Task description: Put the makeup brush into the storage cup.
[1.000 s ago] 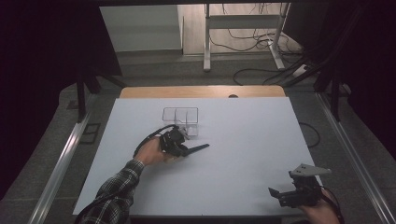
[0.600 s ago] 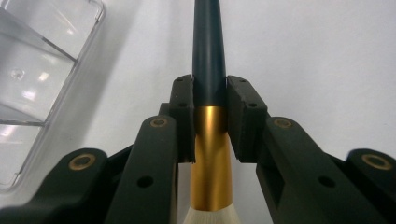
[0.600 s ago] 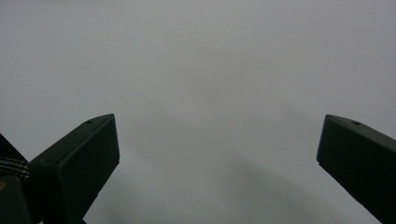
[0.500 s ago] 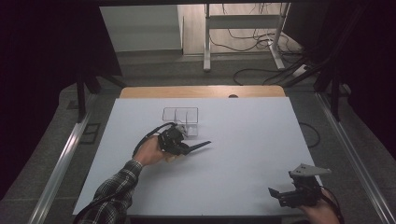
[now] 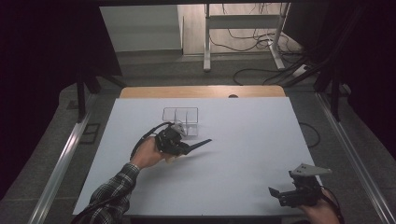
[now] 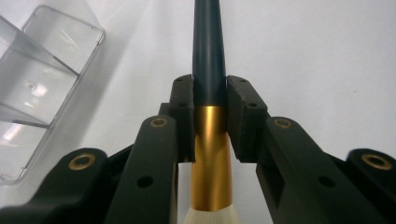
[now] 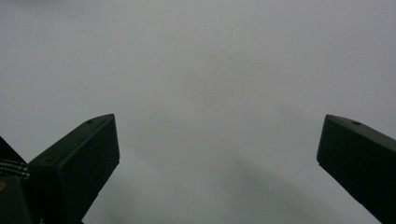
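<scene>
My left gripper is shut on a makeup brush with a dark handle, a gold ferrule and white bristles at the bottom. In the high view the left gripper is at the table's middle left, and the brush handle points right and away from it. A clear plastic divided organizer stands just beyond it; in the left gripper view the organizer is at the left. My right gripper is near the front right edge, and its jaws stand wide open over bare white table.
The white table top sits on a wooden board whose edge shows at the back. Metal rails run along both sides. Cables and a stand's legs lie on the floor behind.
The left gripper has tilted the brush slightly, so the handle tip sits a little higher and farther right. The right gripper has not moved.
</scene>
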